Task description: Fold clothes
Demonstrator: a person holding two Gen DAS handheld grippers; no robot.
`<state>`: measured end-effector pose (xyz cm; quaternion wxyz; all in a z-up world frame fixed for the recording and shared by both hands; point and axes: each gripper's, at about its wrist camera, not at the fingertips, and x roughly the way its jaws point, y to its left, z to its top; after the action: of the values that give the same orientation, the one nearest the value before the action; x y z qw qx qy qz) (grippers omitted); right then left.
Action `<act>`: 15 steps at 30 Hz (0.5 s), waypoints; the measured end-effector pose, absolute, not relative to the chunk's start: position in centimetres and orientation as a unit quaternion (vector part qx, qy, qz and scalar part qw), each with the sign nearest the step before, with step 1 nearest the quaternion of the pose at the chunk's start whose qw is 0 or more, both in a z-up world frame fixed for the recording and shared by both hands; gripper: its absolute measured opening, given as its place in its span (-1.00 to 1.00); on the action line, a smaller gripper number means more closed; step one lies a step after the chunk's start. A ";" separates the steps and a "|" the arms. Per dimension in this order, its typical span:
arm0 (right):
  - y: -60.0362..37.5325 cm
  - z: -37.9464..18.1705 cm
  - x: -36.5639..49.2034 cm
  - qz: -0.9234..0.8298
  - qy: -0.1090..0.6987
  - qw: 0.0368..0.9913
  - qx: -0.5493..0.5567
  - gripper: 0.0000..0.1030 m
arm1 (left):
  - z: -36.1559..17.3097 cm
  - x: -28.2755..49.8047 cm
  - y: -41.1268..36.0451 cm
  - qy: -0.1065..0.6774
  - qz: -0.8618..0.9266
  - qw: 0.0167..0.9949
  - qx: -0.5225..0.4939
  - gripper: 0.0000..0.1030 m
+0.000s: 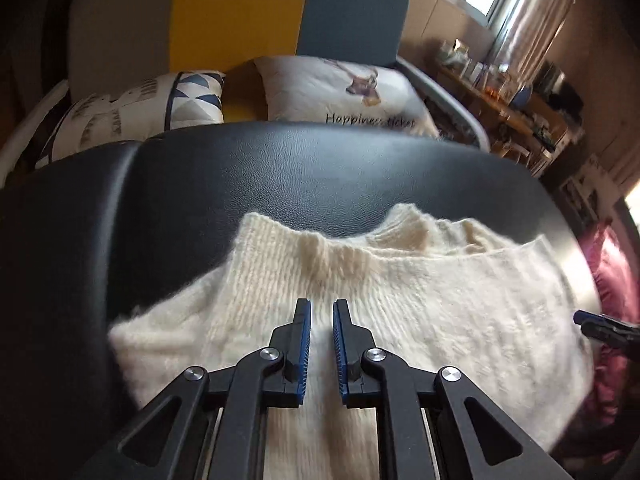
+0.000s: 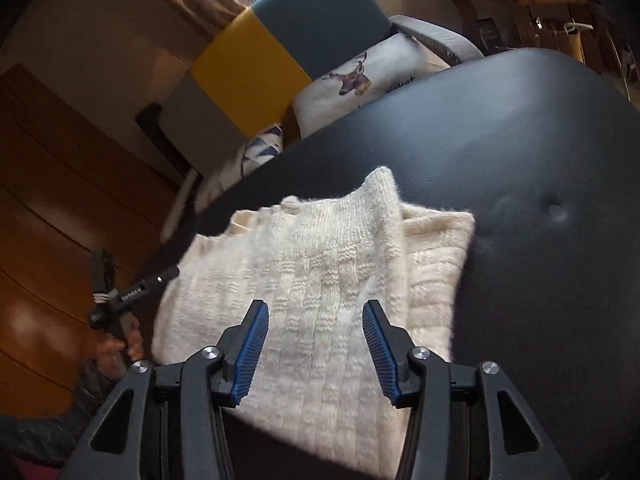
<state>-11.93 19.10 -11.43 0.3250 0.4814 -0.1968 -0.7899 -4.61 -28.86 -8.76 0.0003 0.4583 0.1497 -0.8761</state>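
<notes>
We see the cream knitted sweater (image 1: 360,312) lying on a black padded leather surface (image 1: 280,168), gathered into a layered bundle rather than spread flat: in the right wrist view one knitted panel lies over another whose edge (image 2: 440,248) sticks out to the right beneath it, and in the left wrist view the ribbed collar (image 1: 404,224) shows at the far edge. That stacking fits a garment partly or wholly folded, though we cannot judge which from this alone. Our left gripper (image 1: 322,320) hovers low over the middle of the knit with its jaws nearly together and only a narrow gap between the blue pads; no cloth shows pinched in that gap, so we judge it empty. Our right gripper (image 2: 316,320) stands with its jaws spread wide above the near part of the bundle, holding nothing, as if placed to smooth or take a fresh hold. The sweater sits toward the near side of the padded surface, with plenty of bare black leather beyond and to the right, including a buttoned dimple (image 2: 556,210). On the left the knit reaches close to the surface's edge, so room for moving is tighter there. Behind stand patterned cushions (image 1: 340,92) against a yellow and blue backrest (image 1: 240,12), well apart from the work.
</notes>
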 end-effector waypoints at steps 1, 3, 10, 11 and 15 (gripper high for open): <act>20.6 -11.7 -11.1 -0.784 -0.214 0.327 0.483 -0.03 | -8.1 -3.2 -29.1 0.162 -0.879 0.000 0.448 -0.65; 23.7 -12.3 -9.5 -0.770 -0.247 0.331 0.486 -0.03 | -7.0 -0.3 -29.5 0.186 -0.884 -0.002 0.430 -0.55; 24.8 -17.8 -6.8 -0.706 -0.265 0.387 0.530 -0.03 | -6.7 3.9 -25.3 0.181 -0.876 -0.049 0.445 -0.49; 24.6 -18.2 -7.0 -0.703 -0.271 0.393 0.527 -0.03 | -6.7 3.5 -23.6 0.174 -0.873 -0.068 0.451 -0.49; 24.3 -18.8 -9.4 -0.691 -0.283 0.418 0.517 -0.02 | -6.8 1.2 -16.5 0.133 -0.862 -0.134 0.470 -0.47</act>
<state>-9.45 24.33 -18.85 0.4183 0.5173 -0.2828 -0.6909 1.19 -16.54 -6.79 -0.1341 0.4703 0.1330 -0.8620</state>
